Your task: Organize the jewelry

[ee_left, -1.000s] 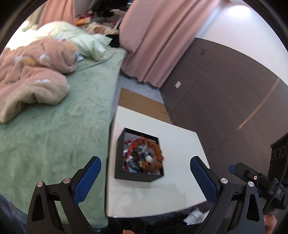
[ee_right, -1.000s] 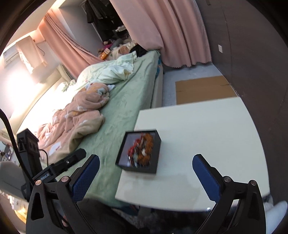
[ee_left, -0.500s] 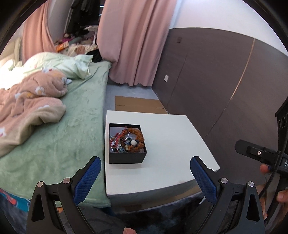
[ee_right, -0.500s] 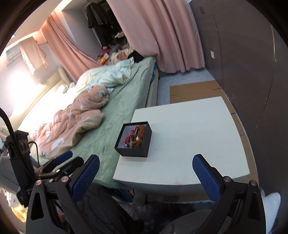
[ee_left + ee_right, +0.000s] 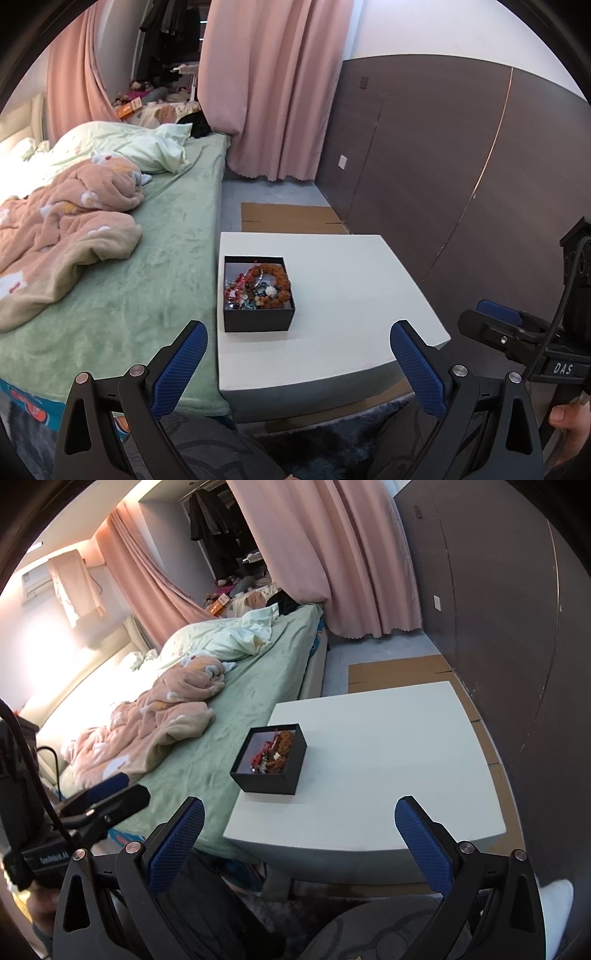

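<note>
Your left tool [image 5: 298, 341] is hanging back off the near edge of the white surface [image 5: 351, 295], fingers spread wide apart with nothing between them, and your right tool [image 5: 299, 819] is doing the same thing, wide apart and empty, also short of the near edge. The black box [image 5: 258, 321] sits on the left part of the surface, close to the left edge next to the bed [image 5: 155, 266], and well clear of both tools. It has no lid on, and inside there's a tangle of jewelry [image 5: 256, 284]: a chunky ring of orange-brown beads [image 5: 280, 277] toward the right side of the box, with red, blue and white bits piled beside it on the left. I can't really separate individual pieces beyond that, they're too small and jumbled. From the right wrist view you get the same box [image 5: 271, 782] at an angle, with the beads lying against its right inner wall. The rest of the surface around the box is bare white. In the left wrist view you can see your right tool's body off at the far right with your hand [image 5: 569, 424] gripping below it, fingertips just showing. The bed has a green sheet and a rumpled pink blanket [image 5: 59, 229] on it, a pink curtain [image 5: 273, 92] hangs at the far end, and a flat piece of cardboard [image 5: 291, 218] lies on the floor just beyond the surface.
</note>
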The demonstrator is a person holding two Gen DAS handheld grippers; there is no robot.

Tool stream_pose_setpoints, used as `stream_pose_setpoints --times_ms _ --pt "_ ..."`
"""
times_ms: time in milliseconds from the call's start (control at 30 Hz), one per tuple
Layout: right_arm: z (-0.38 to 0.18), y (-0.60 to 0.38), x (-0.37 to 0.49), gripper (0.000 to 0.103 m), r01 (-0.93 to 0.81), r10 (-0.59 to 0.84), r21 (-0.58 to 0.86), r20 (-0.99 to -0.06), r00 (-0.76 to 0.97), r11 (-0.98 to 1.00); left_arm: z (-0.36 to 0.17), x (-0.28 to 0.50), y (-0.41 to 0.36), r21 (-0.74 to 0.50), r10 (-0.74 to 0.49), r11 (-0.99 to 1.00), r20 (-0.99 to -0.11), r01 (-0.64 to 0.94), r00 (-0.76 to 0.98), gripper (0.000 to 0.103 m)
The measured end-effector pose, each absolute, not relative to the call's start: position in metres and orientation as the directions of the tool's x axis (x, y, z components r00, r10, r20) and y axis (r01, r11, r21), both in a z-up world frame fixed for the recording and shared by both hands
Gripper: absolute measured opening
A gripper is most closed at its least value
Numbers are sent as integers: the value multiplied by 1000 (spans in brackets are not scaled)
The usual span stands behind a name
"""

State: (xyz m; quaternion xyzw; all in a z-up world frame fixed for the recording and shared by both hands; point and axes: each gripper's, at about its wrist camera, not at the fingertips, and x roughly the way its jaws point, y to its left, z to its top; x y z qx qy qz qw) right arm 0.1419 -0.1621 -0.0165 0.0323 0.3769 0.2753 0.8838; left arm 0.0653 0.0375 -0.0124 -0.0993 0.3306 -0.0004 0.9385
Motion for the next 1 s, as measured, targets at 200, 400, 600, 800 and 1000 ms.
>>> stream_pose_setpoints --times_ms 200,400,600,800,1000 --pt "-16 -162 136 103 -458 491 240 -656 573 856 -9 61 35 -170 -49 983 -616 -72 786 99" --pt "-17 -169 130 103 -435 470 233 -662 585 870 -8 57 34 -169 -50 983 -607 -68 793 99" --pt "-15 -170 128 103 -433 463 224 -661 591 873 -9 55 34 -174 -51 982 -606 -70 794 99" --pt "-9 -171 121 103 -433 461 218 -650 604 875 -8 51 35 -171 -46 983 -604 -73 795 99" --pt "-9 -170 117 103 -439 459 210 -653 602 874 -6 49 34 -169 -39 983 -598 -78 800 99"
